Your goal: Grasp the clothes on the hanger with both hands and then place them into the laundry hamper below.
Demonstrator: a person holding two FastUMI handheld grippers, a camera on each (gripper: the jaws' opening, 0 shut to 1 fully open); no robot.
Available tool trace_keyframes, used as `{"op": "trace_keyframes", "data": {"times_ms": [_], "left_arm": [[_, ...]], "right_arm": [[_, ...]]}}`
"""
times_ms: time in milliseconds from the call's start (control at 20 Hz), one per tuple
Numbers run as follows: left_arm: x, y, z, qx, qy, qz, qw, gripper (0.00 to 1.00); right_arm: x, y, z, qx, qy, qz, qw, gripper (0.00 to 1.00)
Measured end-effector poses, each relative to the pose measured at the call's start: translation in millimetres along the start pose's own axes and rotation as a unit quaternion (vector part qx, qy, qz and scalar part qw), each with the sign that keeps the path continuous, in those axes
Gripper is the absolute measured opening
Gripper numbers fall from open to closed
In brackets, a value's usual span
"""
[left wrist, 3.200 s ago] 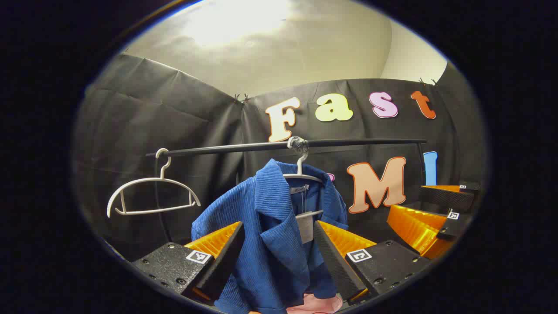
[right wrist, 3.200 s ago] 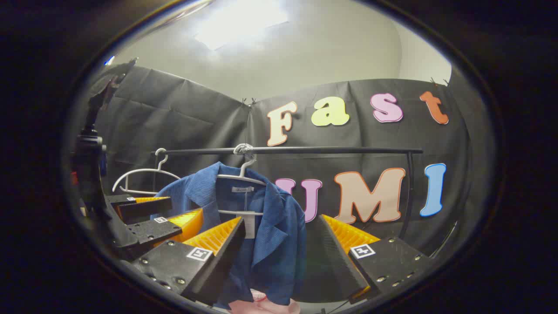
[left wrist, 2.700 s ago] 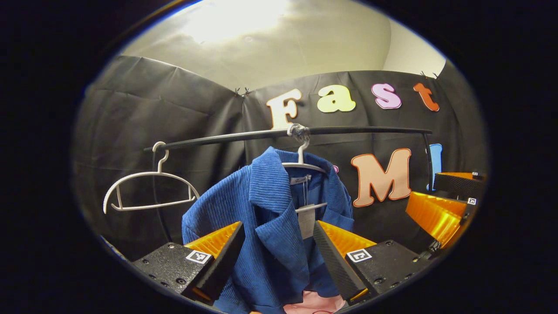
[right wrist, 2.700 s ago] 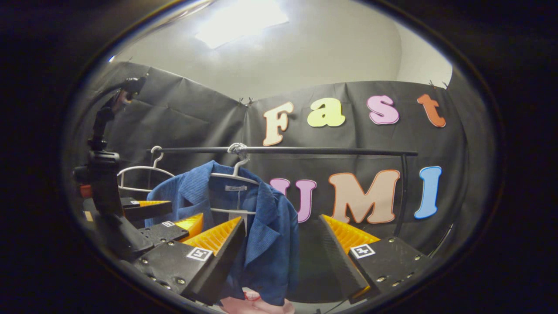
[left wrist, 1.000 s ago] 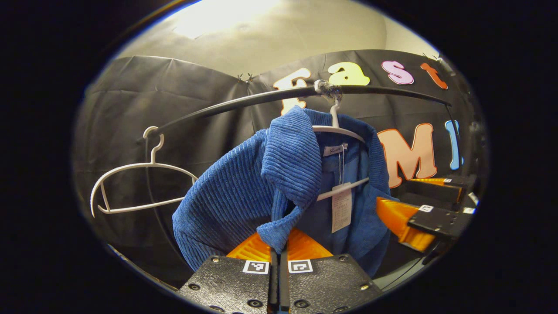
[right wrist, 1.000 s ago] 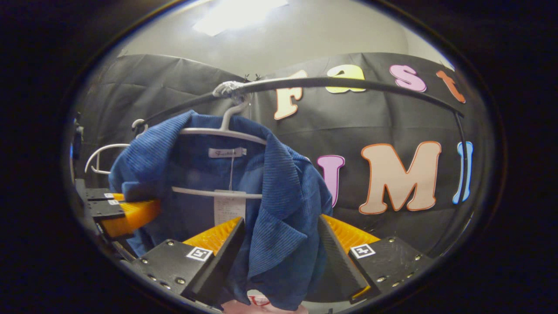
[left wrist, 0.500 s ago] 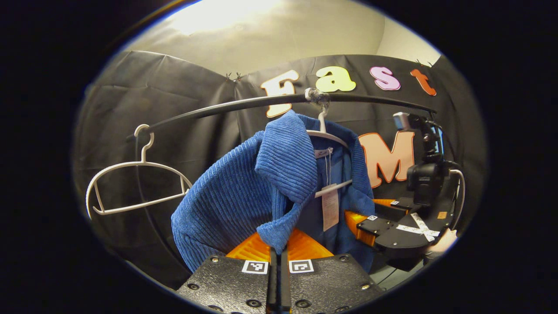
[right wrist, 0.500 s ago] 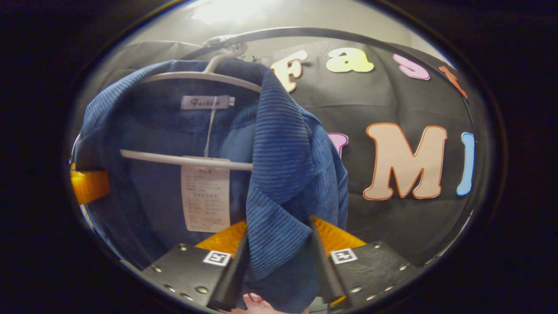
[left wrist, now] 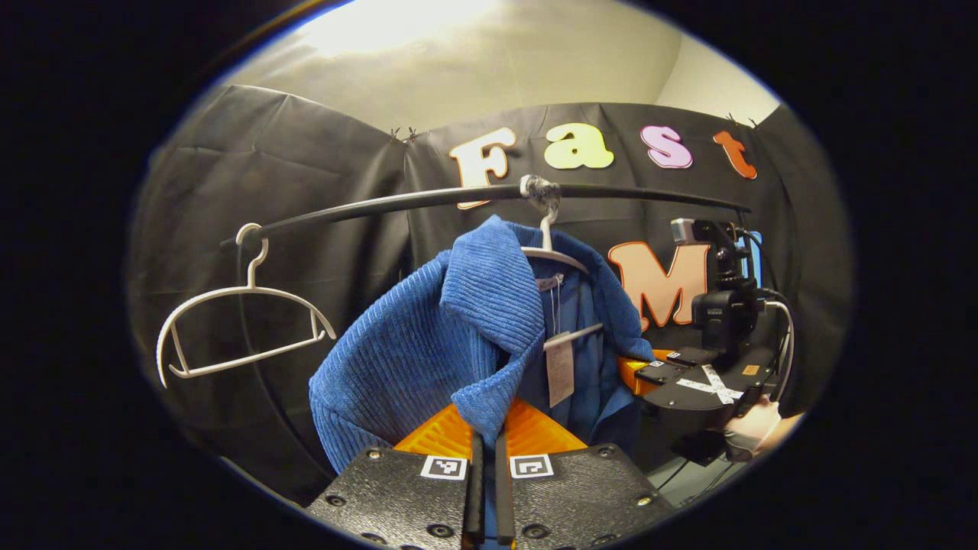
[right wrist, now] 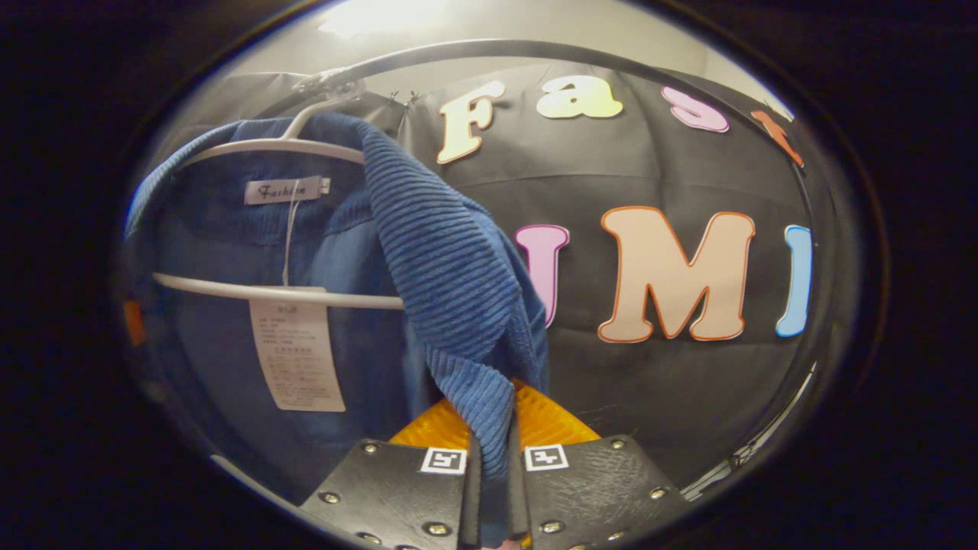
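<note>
Jacket [left wrist: 428,344], blue and ribbed, hangs on a white hanger [right wrist: 260,294] from the black rail [left wrist: 382,205]. The left gripper [left wrist: 486,466] is clenched on its left lapel, the right gripper [right wrist: 493,466] on the right lapel. Pulling straight down could snag the collar on the hanger, or the thick cloth could slip free.

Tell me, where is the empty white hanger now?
In the left gripper view, the empty white hanger hangs at the left end of the black rail, left of the blue jacket.
</note>
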State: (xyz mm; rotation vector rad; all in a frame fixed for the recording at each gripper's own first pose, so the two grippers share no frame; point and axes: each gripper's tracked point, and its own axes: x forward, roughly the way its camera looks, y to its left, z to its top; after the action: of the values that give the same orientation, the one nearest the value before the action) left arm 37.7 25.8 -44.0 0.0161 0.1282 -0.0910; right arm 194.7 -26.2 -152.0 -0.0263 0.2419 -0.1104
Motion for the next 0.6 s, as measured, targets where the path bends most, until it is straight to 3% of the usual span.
{"op": "trace_keyframes", "data": {"times_ms": [600], "left_arm": [[-28, 29, 52, -0.015, -0.023, 0.029, 0.999, 0.02]], "right_arm": [[22, -46, 49, -0.007, -0.043, -0.038, 0.998, 0.13]]}}
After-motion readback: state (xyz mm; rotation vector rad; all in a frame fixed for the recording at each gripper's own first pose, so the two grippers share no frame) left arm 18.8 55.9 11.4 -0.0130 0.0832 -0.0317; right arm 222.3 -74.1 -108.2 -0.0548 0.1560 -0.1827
